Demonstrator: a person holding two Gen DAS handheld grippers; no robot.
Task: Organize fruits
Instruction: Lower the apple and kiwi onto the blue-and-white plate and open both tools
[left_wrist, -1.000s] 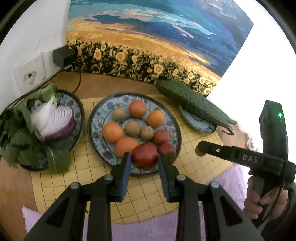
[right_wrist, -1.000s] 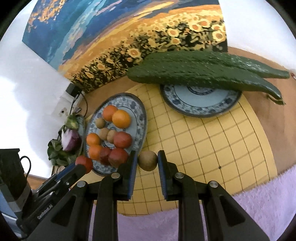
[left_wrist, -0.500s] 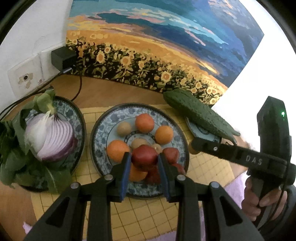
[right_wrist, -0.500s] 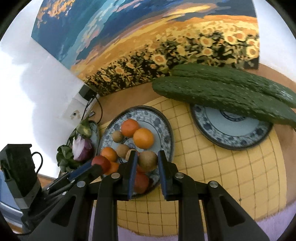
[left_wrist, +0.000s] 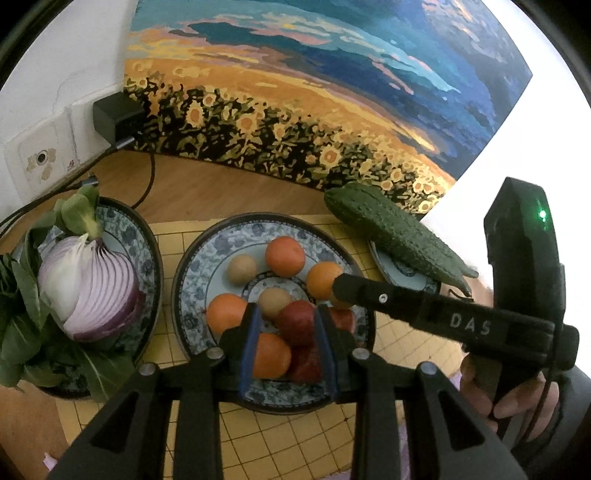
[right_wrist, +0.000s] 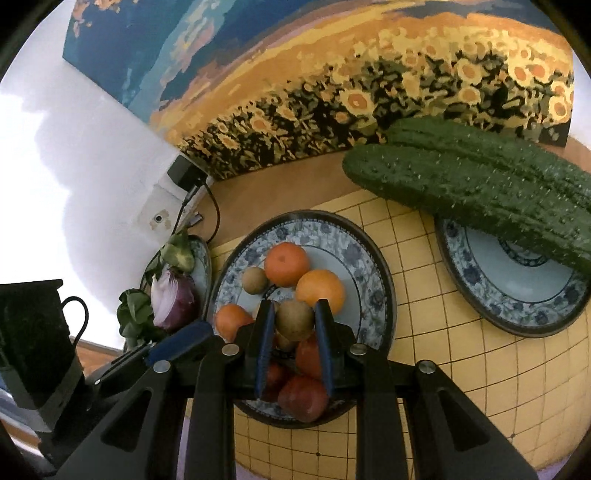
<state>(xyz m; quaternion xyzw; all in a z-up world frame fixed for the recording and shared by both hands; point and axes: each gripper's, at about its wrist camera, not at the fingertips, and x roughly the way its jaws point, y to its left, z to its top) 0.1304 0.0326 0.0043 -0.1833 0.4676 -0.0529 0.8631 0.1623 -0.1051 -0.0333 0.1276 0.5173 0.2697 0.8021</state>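
The left gripper (left_wrist: 288, 332) holds a red fruit (left_wrist: 297, 321) between its jaws over the fruit plate (left_wrist: 199, 266), and the right gripper (right_wrist: 293, 325) pinches a brown kiwi (right_wrist: 294, 319) above the same plate. I think each fruit should be lowered into a free spot before the jaws loosen, because the pile is crowded and round fruit rolls. The plate stands on a yellow checked mat (right_wrist: 424, 369) on the wooden counter (left_wrist: 221, 188), between the onion plate (left_wrist: 147, 251) and the cucumbers (right_wrist: 461, 184); a sunflower painting (left_wrist: 295, 110) leans behind.
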